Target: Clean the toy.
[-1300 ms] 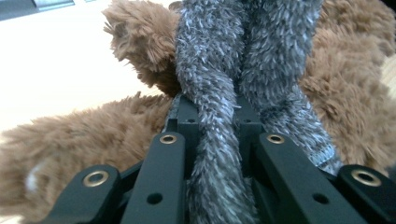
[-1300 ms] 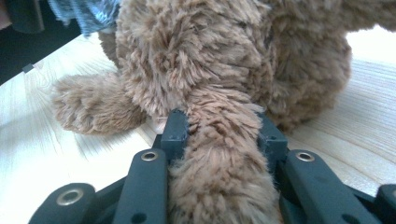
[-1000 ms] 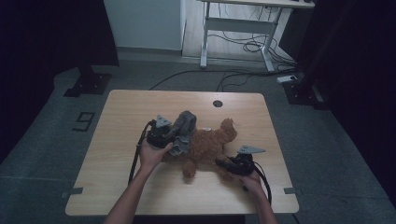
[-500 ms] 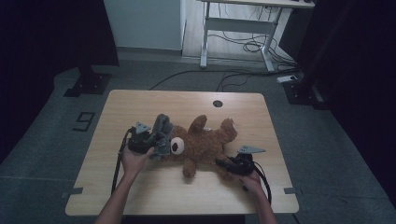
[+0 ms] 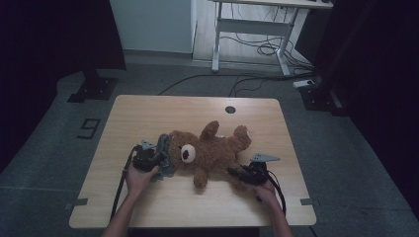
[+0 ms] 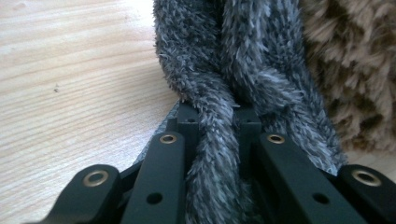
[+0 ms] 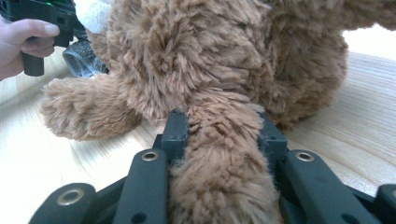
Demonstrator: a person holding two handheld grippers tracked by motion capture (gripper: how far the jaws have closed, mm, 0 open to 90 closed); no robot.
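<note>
A brown teddy bear (image 5: pixel 212 150) lies on its back across the wooden table (image 5: pixel 148 113), head to the left and face up. A grey fuzzy cloth piece (image 5: pixel 164 150) sits against the left side of its head. My left gripper (image 5: pixel 157 159) is shut on a fold of that grey cloth (image 6: pixel 219 70), with the brown fur (image 6: pixel 355 70) just beyond it. My right gripper (image 5: pixel 237 173) is at the bear's lower end, shut on one of its legs (image 7: pixel 219 163). The right gripper view looks along the bear's body (image 7: pixel 196 51) to the left hand's gripper (image 7: pixel 42 14).
A round cable hole (image 5: pixel 230 109) sits near the table's far edge. Bare wood stretches along the back and front of the table. On the floor behind stand a white desk frame (image 5: pixel 247 29) and loose cables (image 5: pixel 257 49).
My left hand has moved left and down toward the table with the grey cloth. The cloth has come off the bear's head, and its face now shows. The right hand has kept still.
</note>
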